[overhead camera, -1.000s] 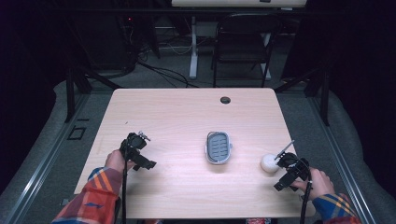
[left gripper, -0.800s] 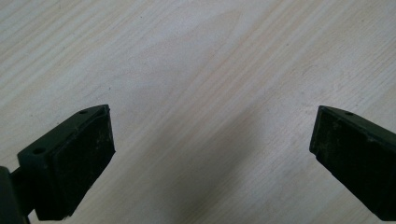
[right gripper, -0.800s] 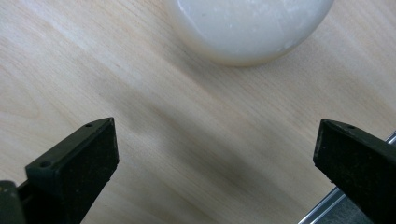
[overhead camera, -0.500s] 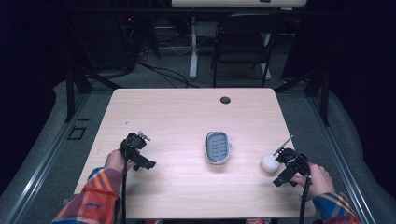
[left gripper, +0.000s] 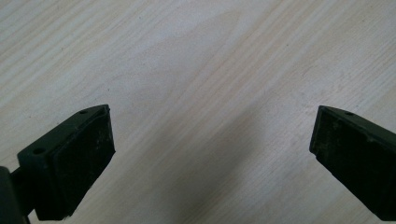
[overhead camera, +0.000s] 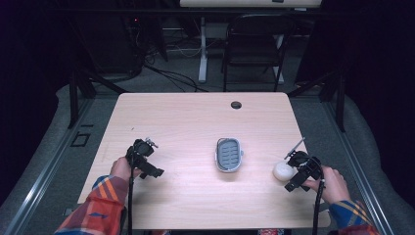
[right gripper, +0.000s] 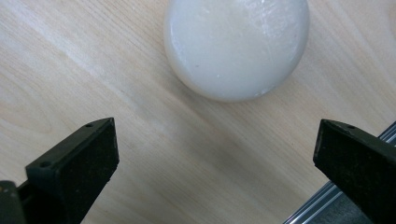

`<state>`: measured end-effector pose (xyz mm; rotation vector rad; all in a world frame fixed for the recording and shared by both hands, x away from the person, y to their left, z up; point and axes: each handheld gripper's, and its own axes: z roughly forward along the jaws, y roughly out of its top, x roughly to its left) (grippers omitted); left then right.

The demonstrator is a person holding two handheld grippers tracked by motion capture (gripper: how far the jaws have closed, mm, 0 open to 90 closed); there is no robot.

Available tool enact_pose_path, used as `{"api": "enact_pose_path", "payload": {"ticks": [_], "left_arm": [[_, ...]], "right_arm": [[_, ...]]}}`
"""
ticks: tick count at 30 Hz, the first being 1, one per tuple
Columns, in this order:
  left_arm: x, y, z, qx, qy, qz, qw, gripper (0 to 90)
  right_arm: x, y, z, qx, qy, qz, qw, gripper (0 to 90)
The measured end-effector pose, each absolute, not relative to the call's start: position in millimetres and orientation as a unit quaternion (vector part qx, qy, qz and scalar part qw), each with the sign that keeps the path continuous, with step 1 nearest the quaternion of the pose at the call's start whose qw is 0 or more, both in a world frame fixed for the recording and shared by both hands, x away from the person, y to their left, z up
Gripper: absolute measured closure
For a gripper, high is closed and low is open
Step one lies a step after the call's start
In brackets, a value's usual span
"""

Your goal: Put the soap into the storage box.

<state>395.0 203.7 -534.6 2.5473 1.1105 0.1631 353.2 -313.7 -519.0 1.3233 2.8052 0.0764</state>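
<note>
Round white soap bar on light wooden table near its right edge, left gripper wide open over bare wood, grey oval soap dish mid-table, right gripper wide open just beside soap, not touching.

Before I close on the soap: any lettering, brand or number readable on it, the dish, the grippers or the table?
None readable. The white soap shows a plain surface, the grey dish only ribs, the table bare wood grain, and the right gripper and left gripper have plain black pads.
</note>
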Motion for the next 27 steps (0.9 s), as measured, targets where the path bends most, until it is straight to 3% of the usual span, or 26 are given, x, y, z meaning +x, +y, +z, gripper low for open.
{"api": "enact_pose_path", "payload": {"ticks": [7, 8, 10, 27], "left_arm": [[395.3, 203.5, -534.8, 0.901, 0.392, 0.057, 0.177, 0.0], [395.3, 203.5, -534.8, 0.901, 0.391, 0.057, 0.178, 0.0], [395.2, 203.7, -534.5, 0.900, 0.392, 0.056, 0.182, 0.0], [395.2, 204.0, -534.0, 0.902, 0.388, 0.054, 0.181, 0.0]], "right_arm": [[356.0, -311.7, -521.3, 0.452, 0.889, 0.069, 0.028, 0.0], [362.4, -312.5, -513.2, 0.420, 0.907, 0.022, 0.016, 0.0], [359.7, -309.2, -520.2, 0.454, 0.888, 0.074, 0.030, 0.8], [386.7, -286.7, -511.1, 0.429, 0.901, 0.051, 0.030, 5.2]]}}
